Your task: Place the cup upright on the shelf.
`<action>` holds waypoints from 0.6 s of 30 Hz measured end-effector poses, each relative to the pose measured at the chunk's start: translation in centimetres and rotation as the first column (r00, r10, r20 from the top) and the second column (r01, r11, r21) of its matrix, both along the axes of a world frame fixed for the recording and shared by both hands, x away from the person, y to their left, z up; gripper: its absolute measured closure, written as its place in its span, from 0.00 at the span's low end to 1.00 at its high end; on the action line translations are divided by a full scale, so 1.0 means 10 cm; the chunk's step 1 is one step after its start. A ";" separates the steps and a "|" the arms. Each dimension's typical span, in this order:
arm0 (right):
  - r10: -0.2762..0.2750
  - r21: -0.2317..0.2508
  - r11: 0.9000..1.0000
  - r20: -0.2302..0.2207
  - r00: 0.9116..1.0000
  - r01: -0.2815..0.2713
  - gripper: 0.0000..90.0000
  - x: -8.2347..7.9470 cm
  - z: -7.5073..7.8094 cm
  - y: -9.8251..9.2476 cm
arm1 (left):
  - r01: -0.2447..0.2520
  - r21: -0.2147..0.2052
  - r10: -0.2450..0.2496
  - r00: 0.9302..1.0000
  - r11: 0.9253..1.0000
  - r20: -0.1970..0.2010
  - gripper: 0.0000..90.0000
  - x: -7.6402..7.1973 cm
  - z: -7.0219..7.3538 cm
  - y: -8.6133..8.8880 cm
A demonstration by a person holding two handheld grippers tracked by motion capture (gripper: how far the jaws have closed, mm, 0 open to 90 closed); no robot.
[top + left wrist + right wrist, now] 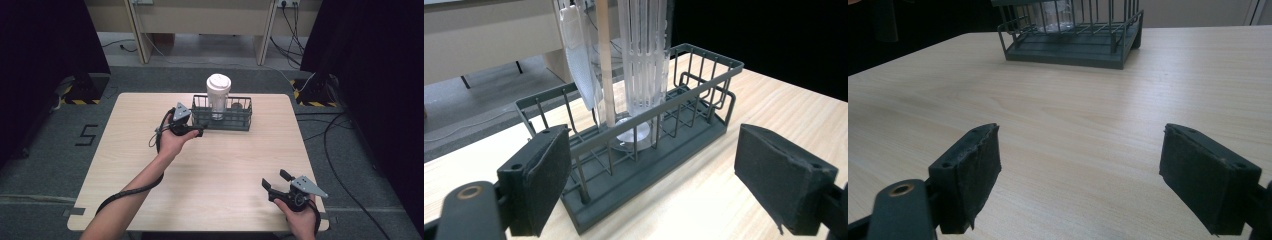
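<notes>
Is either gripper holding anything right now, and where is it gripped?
Nothing is held. The left gripper is open beside the wire basket; the right gripper is open over bare table.

Wire basket (222,119) and its tall dispenser (218,95) block the table's (150,150) far middle — bare wood elsewhere.

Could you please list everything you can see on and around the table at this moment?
Wire basket: one, dark grey, far middle of the table.
Bottle: one, clear ribbed body with white lid, standing upright in the basket's left part.
Small round object: one, dark, in the basket's right part; too small to identify.
Table: one, light wood.
Number marking: one, black, on the grey floor left of the table.
Cables: several, black, on the floor to the right.
Left gripper: one, black, jaws open, beside the basket's left end.
Right gripper: one, black, jaws open, near right of the table.
</notes>
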State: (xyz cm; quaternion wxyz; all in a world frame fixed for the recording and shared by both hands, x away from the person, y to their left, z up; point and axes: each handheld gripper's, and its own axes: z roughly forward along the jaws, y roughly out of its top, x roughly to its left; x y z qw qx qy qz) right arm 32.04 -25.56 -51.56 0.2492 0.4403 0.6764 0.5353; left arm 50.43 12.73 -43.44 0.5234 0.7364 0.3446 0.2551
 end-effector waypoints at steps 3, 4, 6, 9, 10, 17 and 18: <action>0.000 0.000 1.000 0.000 1.000 0.000 0.19 0.00 0.00 0.00 | 0.003 0.001 -0.003 1.000 1.000 0.003 0.16 -0.06 -0.01 0.04; 0.000 0.000 1.000 0.000 1.000 0.000 0.19 0.00 0.00 0.00 | 0.001 0.003 -0.001 1.000 1.000 0.007 0.16 -0.08 -0.01 0.06; -0.001 -0.001 1.000 0.000 1.000 0.001 0.19 0.00 0.00 0.00 | 0.005 0.003 -0.005 1.000 1.000 0.008 0.16 -0.14 -0.02 0.09; -0.001 -0.001 1.000 -0.001 1.000 0.001 0.19 0.00 0.00 0.00 | 0.011 0.007 -0.011 1.000 1.000 0.010 0.16 -0.20 -0.03 0.11; -0.001 -0.001 1.000 -0.001 1.000 0.001 0.19 0.00 0.00 0.00 | 0.012 0.009 -0.012 1.000 1.000 0.011 0.16 -0.22 -0.03 0.12; -0.001 -0.004 1.000 -0.001 1.000 0.001 0.19 0.00 0.00 0.01 | 0.022 0.002 -0.022 1.000 1.000 0.016 0.16 -0.39 -0.01 0.18; -0.001 -0.005 1.000 -0.001 1.000 0.001 0.19 0.00 0.00 0.01 | 0.023 -0.002 -0.023 1.000 1.000 0.016 0.16 -0.42 -0.01 0.18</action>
